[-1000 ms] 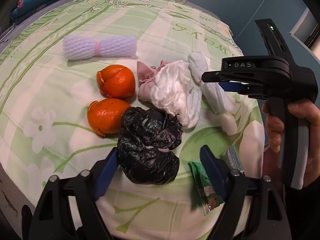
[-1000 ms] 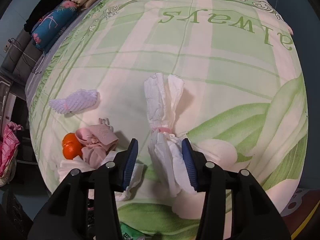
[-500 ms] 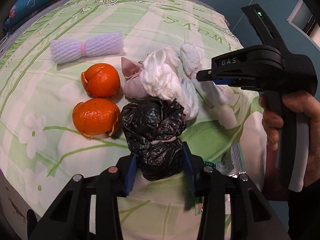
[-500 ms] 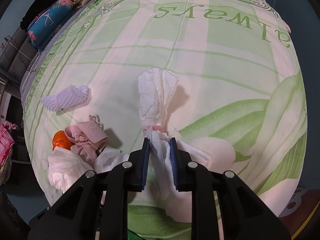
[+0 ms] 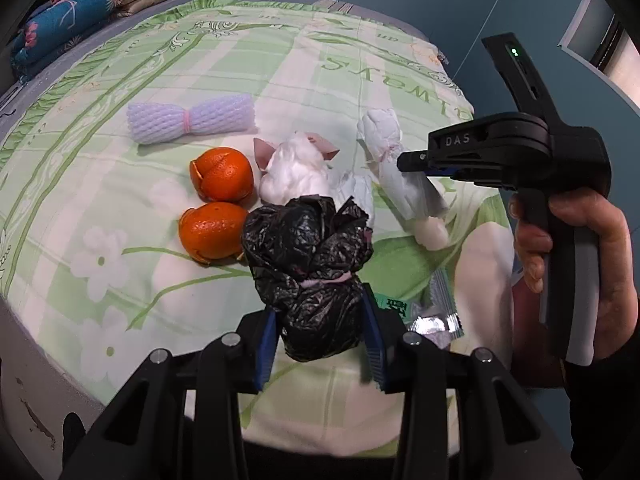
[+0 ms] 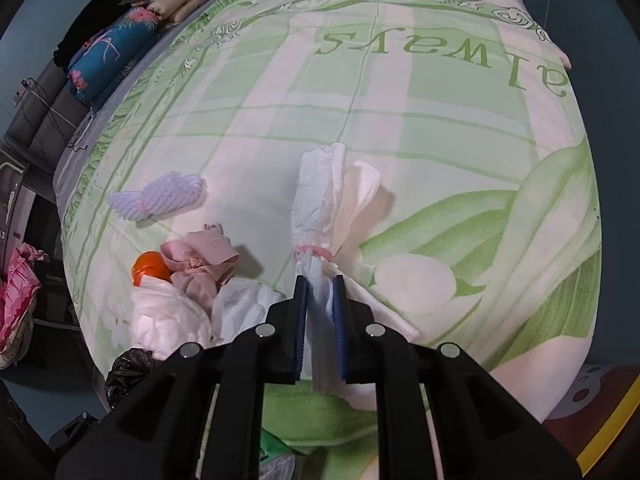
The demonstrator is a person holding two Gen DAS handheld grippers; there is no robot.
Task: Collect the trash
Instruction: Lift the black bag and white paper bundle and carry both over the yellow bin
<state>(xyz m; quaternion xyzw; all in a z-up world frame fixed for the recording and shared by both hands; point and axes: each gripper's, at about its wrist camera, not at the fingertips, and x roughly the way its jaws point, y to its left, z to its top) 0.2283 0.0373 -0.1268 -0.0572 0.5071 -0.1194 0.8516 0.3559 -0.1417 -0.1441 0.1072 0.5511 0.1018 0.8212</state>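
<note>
My left gripper (image 5: 320, 320) is shut on a crumpled black plastic bag (image 5: 308, 256) tied with a pink band, held just above the bed. My right gripper (image 6: 320, 296) is shut on a white tissue bundle (image 6: 324, 204) tied with a pink band; it also shows in the left wrist view (image 5: 396, 168), lifted off the sheet. Between them lies a white and pink crumpled wad (image 5: 296, 172), also in the right wrist view (image 6: 188, 292). Two orange peels (image 5: 220, 172) (image 5: 212, 228) lie left of the wad. A white foam fruit net (image 5: 192, 118) lies farther back.
A green and silver snack wrapper (image 5: 432, 316) lies on the green floral bedsheet (image 5: 100, 208) near the bed's front edge. Folded blue and beige bedding (image 5: 80, 12) is stacked at the far left corner. A pink bag (image 6: 16, 292) sits on the floor beside the bed.
My left gripper closed on the black bag and raised it slightly. My right gripper closed on the tissue bundle and lifted it off the sheet.
</note>
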